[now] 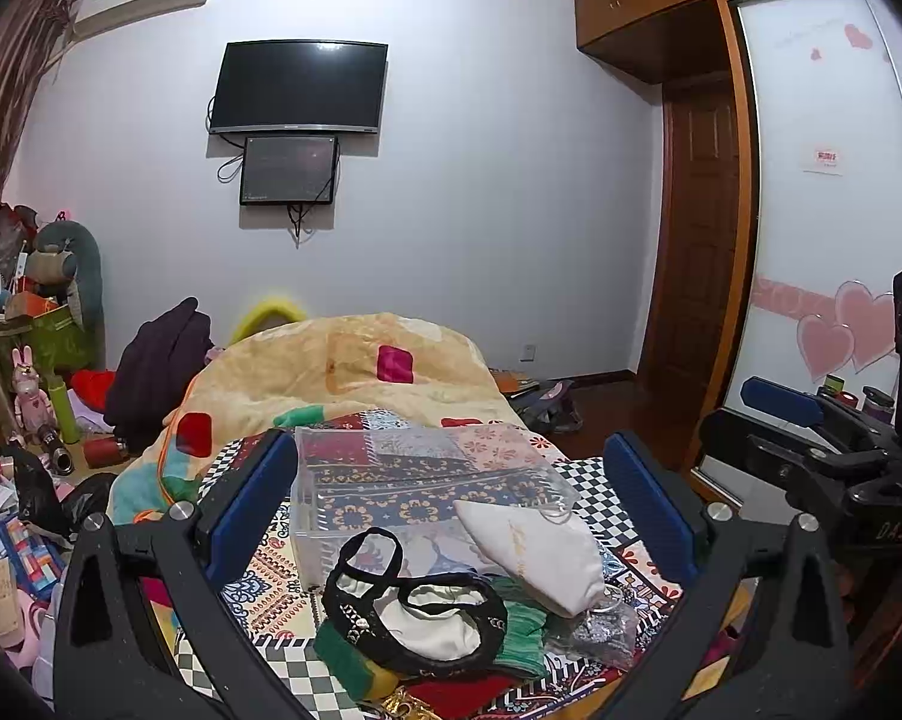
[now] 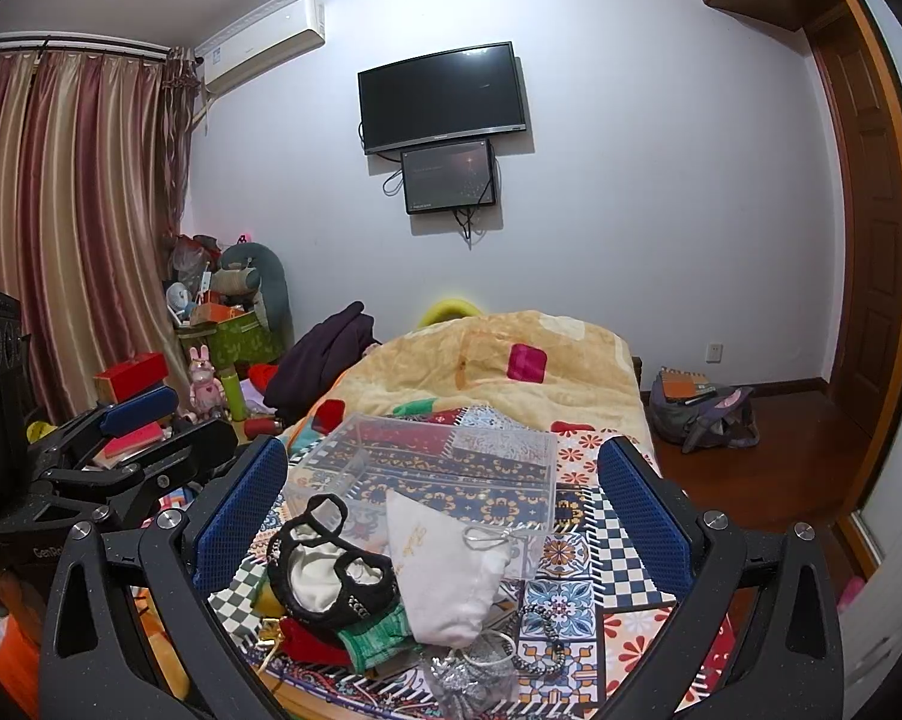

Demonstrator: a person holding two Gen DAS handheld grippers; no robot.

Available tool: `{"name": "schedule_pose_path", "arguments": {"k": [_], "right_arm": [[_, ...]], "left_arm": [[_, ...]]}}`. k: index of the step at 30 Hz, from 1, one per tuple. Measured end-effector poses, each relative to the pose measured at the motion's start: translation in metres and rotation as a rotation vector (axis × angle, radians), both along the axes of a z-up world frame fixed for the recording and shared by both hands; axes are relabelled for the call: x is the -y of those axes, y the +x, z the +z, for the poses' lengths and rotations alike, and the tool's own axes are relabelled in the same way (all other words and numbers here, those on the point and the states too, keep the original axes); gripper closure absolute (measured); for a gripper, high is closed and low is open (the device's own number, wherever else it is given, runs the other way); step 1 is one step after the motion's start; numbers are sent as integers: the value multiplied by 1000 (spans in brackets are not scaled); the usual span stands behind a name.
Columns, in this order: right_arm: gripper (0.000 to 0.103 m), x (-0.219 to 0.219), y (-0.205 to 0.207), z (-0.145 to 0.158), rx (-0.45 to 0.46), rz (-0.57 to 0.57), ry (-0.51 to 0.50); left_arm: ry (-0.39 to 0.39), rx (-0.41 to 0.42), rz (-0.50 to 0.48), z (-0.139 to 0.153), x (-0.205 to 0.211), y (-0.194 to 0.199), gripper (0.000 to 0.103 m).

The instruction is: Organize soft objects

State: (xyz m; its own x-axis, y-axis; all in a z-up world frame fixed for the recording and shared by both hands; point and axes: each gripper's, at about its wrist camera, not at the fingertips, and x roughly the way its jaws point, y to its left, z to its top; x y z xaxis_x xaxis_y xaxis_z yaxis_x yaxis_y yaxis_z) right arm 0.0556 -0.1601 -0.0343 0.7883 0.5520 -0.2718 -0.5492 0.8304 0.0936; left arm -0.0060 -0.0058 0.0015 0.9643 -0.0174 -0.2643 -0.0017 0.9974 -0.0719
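Left wrist: white pouch (image 1: 535, 552) apparently between spread jaws, untouched.

Both grippers hang wide open over the bed, nothing between the blue pads. Ahead of the left gripper (image 1: 451, 504) at twelve o'clock, the clear box (image 1: 414, 480) blocks the straight path; the soft pile (image 1: 438, 618) lies just before it, the white pouch (image 1: 535, 558) leaning on the box's near wall. At two o'clock the right gripper (image 2: 444, 510) crowds that side. Beyond the box the bunched blanket (image 1: 342, 372) rises. Open patterned cover (image 2: 601, 588) lies at four o'clock of the pile.
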Motion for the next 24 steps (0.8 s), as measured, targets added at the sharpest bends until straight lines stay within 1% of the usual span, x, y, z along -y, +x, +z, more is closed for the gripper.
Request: {"name": "schedule_pose_path", "arguments": {"k": [24], "right_arm": [[0,-2,-4,4,9,7,3]], "left_arm": [[5,5,-5,1,1,-2,0]]}}
